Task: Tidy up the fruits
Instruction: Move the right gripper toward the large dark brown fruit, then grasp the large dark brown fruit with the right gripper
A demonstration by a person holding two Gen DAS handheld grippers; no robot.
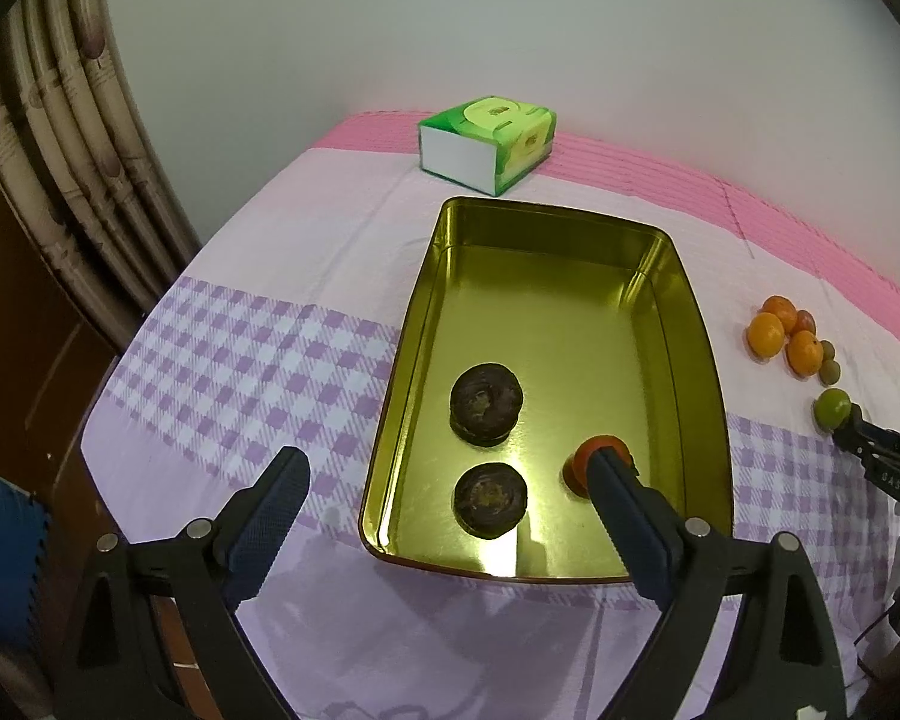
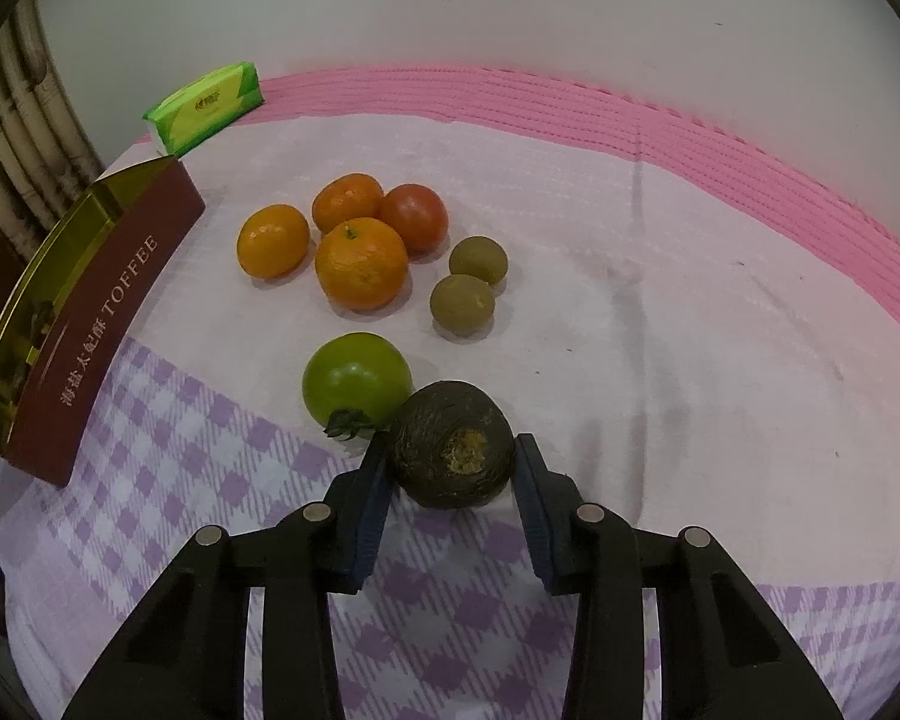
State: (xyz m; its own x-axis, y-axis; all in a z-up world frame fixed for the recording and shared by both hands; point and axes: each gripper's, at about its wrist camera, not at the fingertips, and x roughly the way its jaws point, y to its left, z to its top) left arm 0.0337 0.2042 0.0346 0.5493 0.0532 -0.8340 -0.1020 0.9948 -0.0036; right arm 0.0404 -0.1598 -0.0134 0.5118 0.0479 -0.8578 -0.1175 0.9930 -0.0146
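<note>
A gold tin tray lies on the cloth and holds two dark round fruits and a red tomato. My left gripper is open and empty above the tray's near end. My right gripper is shut on a third dark round fruit, down at the cloth. Right beside it is a green tomato. Behind lie three oranges, a red tomato and two small olive-green fruits.
A green tissue pack lies beyond the tray near the wall. The tray's maroon side reads TOFFEE in the right wrist view. A curtain hangs at the left. The table edge runs along the left and front.
</note>
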